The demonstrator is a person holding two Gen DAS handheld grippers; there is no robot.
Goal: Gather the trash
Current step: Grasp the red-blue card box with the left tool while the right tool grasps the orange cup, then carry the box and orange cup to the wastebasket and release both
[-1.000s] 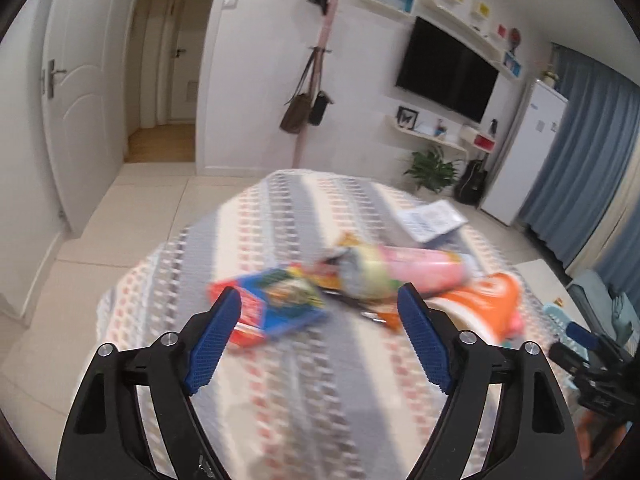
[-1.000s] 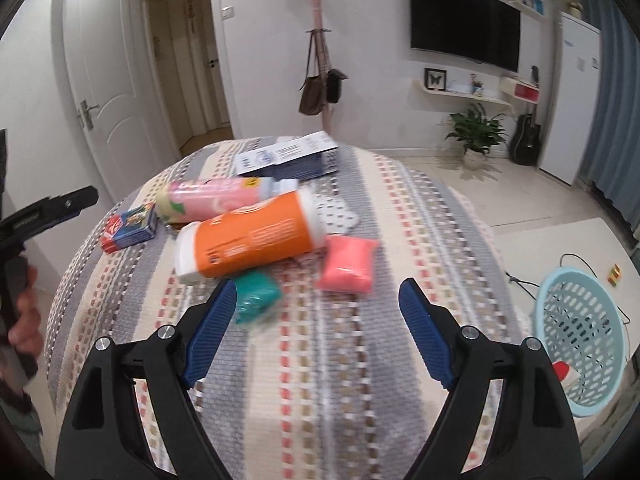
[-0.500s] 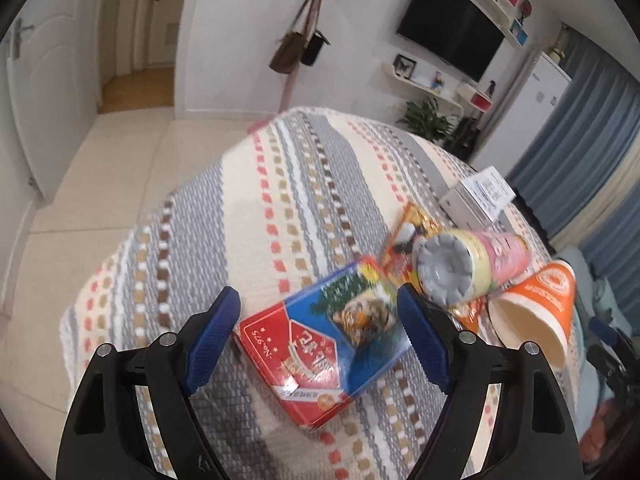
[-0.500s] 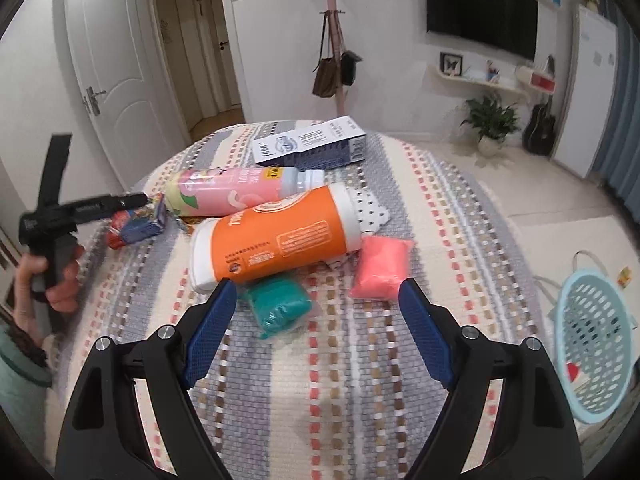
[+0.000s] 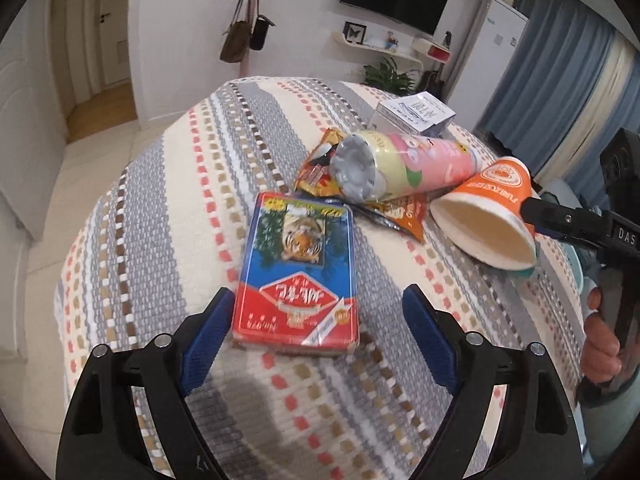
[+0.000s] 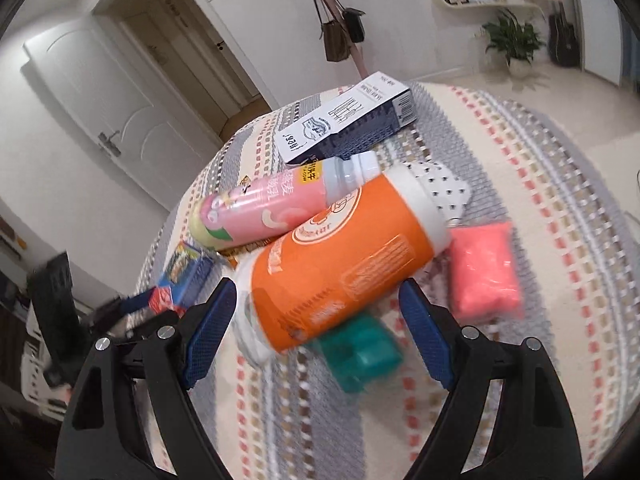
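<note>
A red and blue card box [image 5: 298,276] with a tiger picture lies on the striped tablecloth [image 5: 168,208]. My left gripper [image 5: 316,332] straddles its near end, jaws still opening, pads not pressing it. Behind it lie a snack wrapper [image 5: 316,172], a pink bottle [image 5: 404,168] and an orange paper cup [image 5: 488,216] on its side. My right gripper [image 6: 316,320] stands open around the orange cup [image 6: 340,264], its pads clear of the cup. A teal packet [image 6: 360,352] sits under the cup, a pink packet [image 6: 486,272] to its right.
A white and navy carton [image 6: 352,120] lies at the table's far side, beside a white dotted piece [image 6: 440,188]. A hand [image 5: 600,340] grips the other gripper at the right edge of the left wrist view. Floor, door, coat stand and plant lie beyond the table.
Both grippers have come down and closer to the table. The card box now lies between the left jaws, and the orange cup between the right jaws. Both views have rolled.
</note>
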